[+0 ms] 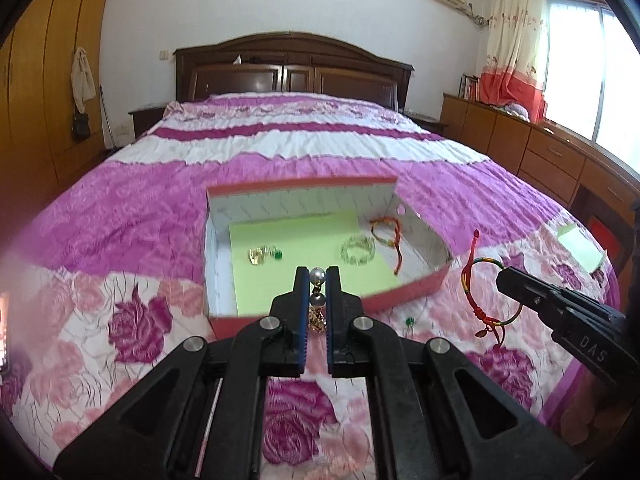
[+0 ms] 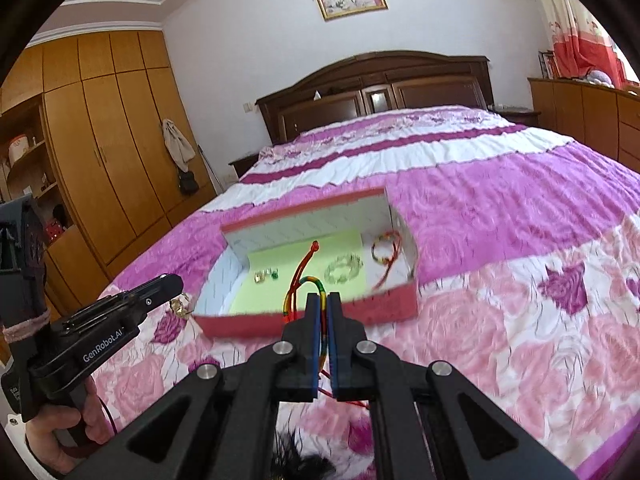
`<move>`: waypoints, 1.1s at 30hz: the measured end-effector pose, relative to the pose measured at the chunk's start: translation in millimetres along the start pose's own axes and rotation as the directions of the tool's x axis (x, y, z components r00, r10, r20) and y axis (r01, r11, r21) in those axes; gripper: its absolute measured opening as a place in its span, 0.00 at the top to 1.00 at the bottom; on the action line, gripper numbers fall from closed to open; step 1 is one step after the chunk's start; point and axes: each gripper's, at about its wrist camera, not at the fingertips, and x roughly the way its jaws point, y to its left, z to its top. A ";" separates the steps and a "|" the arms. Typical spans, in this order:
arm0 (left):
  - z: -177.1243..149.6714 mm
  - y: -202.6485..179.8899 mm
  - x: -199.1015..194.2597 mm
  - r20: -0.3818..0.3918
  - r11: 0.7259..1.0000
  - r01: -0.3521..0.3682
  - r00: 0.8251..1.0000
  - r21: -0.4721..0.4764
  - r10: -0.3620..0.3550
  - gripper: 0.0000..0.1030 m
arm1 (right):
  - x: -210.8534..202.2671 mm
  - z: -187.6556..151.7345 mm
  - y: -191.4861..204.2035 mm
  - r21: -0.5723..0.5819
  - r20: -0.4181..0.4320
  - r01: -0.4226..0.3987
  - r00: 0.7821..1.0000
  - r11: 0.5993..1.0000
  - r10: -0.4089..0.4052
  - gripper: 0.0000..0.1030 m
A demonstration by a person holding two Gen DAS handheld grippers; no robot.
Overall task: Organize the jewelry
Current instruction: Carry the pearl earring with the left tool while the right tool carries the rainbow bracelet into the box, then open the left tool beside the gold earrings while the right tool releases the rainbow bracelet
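Your left gripper [image 1: 318,276] is clamped on a pearl-and-gold drop earring [image 1: 318,300]; your right gripper [image 2: 324,300] pinches a rainbow cord bracelet [image 2: 310,284]. Both hover above the pink floral bedspread [image 1: 120,208], the shallow red-sided cardboard box [image 1: 400,292] at twelve o'clock.

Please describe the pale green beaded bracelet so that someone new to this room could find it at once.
On the pink floral bedspread sits an open red cardboard box lined with a light green paper sheet. The pale green beaded bracelet lies on the sheet's right part. The neighbouring bracelet is red cord, not translucent beads.
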 end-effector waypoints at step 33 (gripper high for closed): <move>3.0 45.6 121.6 -0.085 0.999 -0.034 0.996 -0.043 0.030 1.00 | 133.1 25.6 -47.0 -0.047 -0.047 0.155 0.986 0.987 -0.157 0.95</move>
